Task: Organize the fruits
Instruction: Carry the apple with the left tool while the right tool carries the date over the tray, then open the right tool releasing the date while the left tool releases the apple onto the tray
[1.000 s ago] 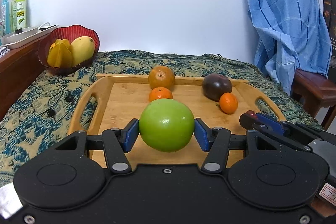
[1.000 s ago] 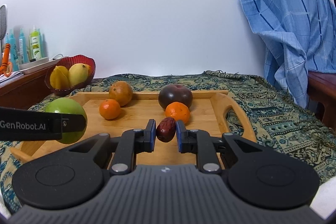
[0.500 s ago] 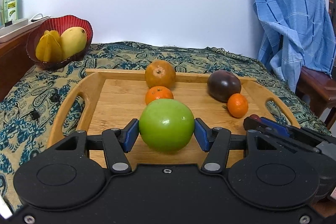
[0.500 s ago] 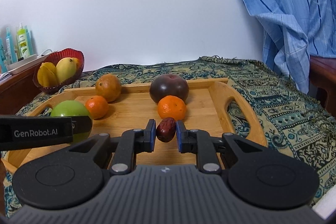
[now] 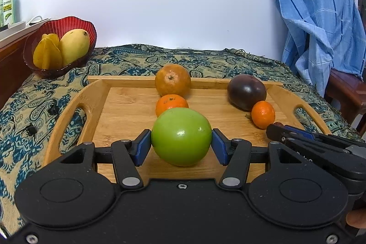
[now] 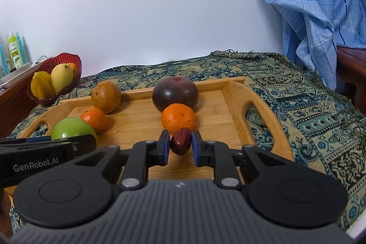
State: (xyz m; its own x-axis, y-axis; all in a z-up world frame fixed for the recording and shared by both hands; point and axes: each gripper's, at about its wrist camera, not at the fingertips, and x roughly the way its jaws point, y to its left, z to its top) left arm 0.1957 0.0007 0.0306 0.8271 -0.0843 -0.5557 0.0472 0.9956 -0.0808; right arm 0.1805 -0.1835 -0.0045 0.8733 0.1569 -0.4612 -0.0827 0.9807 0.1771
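Note:
My left gripper (image 5: 181, 145) is shut on a green apple (image 5: 180, 136), held over the near part of a wooden tray (image 5: 128, 104). On the tray sit a large orange (image 5: 172, 80), a small mandarin (image 5: 171, 103) just behind the apple, a dark purple fruit (image 5: 247, 91) and a second mandarin (image 5: 263, 114). My right gripper (image 6: 180, 144) is shut on a small red date (image 6: 181, 140), right in front of the second mandarin (image 6: 178, 118). The apple (image 6: 72, 128) and the left gripper's side show at the lower left of the right wrist view.
A red bowl (image 5: 68, 25) with a mango and a starfruit stands at the back left on the patterned cloth (image 5: 137, 61). A blue checked cloth (image 5: 320, 15) hangs over a chair on the right. Bottles stand on a side shelf (image 6: 13, 54) at far left.
Both grippers have moved forward over the tray with their fruits still held; the fruits on the tray look nearer. The right view has tilted slightly.

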